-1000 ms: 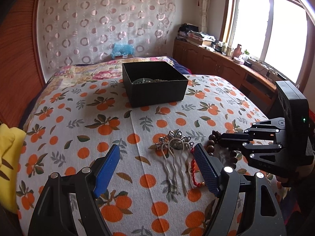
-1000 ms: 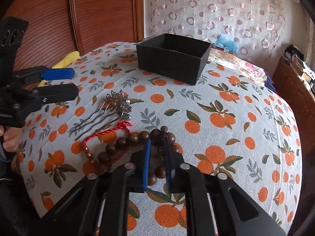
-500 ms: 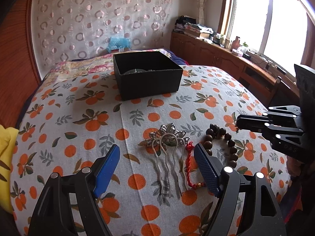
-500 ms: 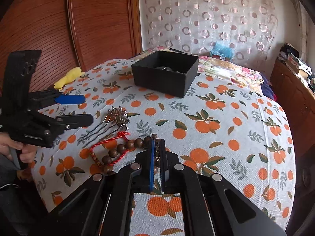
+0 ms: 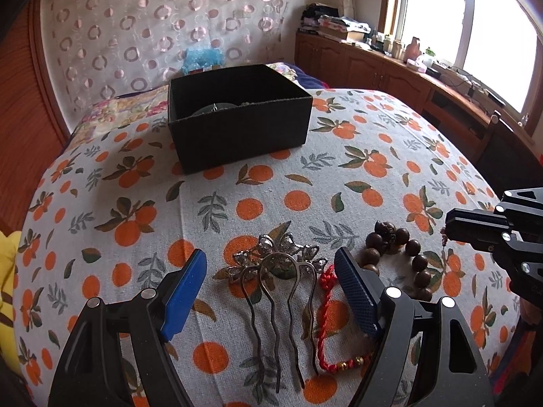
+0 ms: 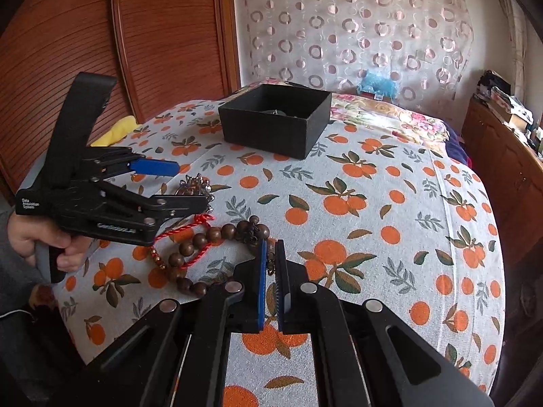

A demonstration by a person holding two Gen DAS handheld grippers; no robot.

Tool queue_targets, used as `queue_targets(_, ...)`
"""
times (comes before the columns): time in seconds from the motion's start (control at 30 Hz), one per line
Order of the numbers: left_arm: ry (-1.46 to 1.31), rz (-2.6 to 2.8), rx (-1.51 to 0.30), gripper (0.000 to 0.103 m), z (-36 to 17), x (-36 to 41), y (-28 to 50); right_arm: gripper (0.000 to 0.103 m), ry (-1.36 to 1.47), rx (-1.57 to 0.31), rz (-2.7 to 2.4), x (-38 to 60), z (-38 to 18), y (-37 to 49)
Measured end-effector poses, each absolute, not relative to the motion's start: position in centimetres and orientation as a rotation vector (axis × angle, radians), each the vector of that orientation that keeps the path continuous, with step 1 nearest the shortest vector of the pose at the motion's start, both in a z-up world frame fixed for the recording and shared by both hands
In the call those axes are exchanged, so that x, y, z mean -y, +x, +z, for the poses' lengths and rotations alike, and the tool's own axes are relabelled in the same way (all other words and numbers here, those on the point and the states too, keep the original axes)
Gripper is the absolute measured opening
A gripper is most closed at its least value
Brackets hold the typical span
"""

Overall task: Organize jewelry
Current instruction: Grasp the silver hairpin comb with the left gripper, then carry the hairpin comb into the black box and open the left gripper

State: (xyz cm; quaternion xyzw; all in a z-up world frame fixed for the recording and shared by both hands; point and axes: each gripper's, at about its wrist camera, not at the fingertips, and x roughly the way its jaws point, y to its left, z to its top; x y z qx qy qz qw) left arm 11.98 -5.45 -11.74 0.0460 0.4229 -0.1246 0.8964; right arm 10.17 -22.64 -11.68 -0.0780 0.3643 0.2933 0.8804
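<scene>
A silver hair comb (image 5: 278,271) with a flower top lies on the orange-print cloth, between the blue pads of my open left gripper (image 5: 271,271). Just right of the comb runs a red cord bracelet (image 5: 324,322). A wooden bead bracelet (image 5: 397,254) lies further right. My right gripper (image 6: 270,285) is shut, with the bead bracelet's small chain charm (image 6: 270,261) caught between its pads; the beads (image 6: 203,237) rest on the cloth. In the right wrist view the left gripper (image 6: 188,186) hovers over the comb (image 6: 197,181). A black open box (image 5: 237,129) stands further back.
The box (image 6: 275,135) holds a few pieces of jewelry, barely visible. A yellow cloth (image 5: 6,288) lies at the left edge of the bed. Wooden panelling (image 6: 152,34) rises on the left, a low cabinet (image 5: 390,68) under the window on the right. A hand (image 6: 51,240) holds the left gripper.
My left gripper has moved forward and lower, so the comb now sits between its pads. The right gripper has drawn back and up a little and stays shut.
</scene>
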Motion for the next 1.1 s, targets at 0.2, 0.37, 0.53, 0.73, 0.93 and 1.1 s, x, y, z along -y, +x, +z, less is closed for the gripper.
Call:
queue_targets(0.2, 0.094, -0.248, -0.893, 0.074, -12.4, 5.3, 12.5, 0.006, -0.163, -0.760, 0.619, 22.4, -11.8, 10.0)
queue_targets(0.37, 0.094, -0.236, -0.882, 0.060, -12.2, 4.9, 12.4, 0.006, -0.166, -0.760, 0.620, 22.2, -11.9, 9.9)
queue_targets(0.53, 0.067, -0.219, -0.870, 0.060, -12.1, 3.8, 12.3, 0.006, -0.169, -0.761, 0.625, 21.7, -11.9, 9.8)
queue_targets(0.73, 0.032, -0.200, -0.843, 0.060, -11.4, 2.4, 12.1, 0.006, -0.173, -0.761, 0.627, 21.4, -12.0, 9.9)
queue_targets(0.93, 0.042, -0.186, -0.799, 0.060, -10.1, 2.5, 11.6, 0.006, -0.173, -0.752, 0.627, 21.1, -11.7, 10.1)
queue_targets(1.1, 0.048, -0.191, -0.763, 0.060, -9.0, 2.7, 11.4, 0.006, -0.180, -0.734, 0.627, 20.7, -11.0, 11.0)
